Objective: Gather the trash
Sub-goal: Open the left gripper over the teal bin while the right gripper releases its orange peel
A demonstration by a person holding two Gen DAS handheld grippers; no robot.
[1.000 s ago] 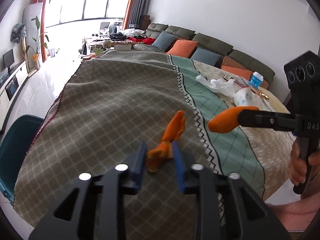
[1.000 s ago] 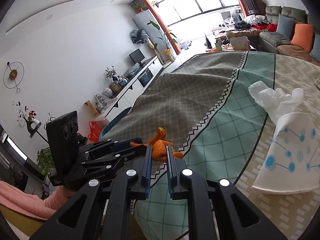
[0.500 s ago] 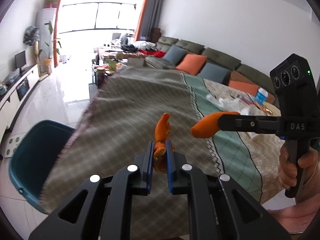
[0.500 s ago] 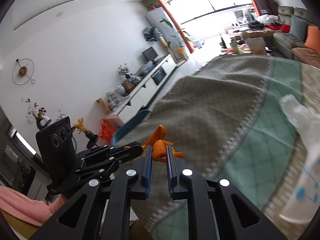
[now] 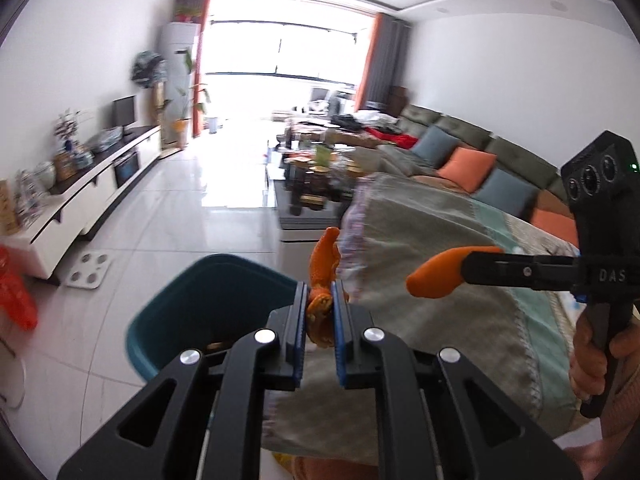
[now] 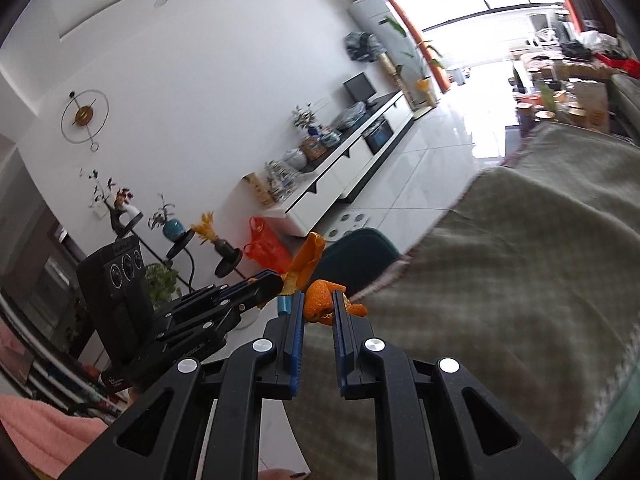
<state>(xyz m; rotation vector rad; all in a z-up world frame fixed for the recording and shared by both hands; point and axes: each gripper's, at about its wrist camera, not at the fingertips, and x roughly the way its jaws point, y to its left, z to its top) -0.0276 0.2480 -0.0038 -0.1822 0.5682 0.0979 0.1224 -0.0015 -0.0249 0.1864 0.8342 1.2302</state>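
Note:
My left gripper (image 5: 319,304) is shut on a strip of orange peel (image 5: 322,268) and holds it in the air beside the table edge, just right of a teal bin (image 5: 192,312) on the floor. My right gripper (image 6: 318,304) is shut on another piece of orange peel (image 6: 318,306), close to the left gripper (image 6: 276,284). In the left wrist view the right gripper's orange peel (image 5: 436,276) shows to the right. The teal bin (image 6: 360,248) lies beyond both grippers in the right wrist view.
The table with a patterned cloth (image 5: 440,248) fills the right side. A white TV cabinet (image 5: 96,192) runs along the left wall. A red plastic bag (image 6: 266,244) and a white scale (image 5: 89,268) lie on the tiled floor. A sofa (image 5: 472,156) stands behind the table.
Both grippers have swung left off the table toward the teal bin, each carrying its orange peel. The left gripper closed on its peel a second ago.

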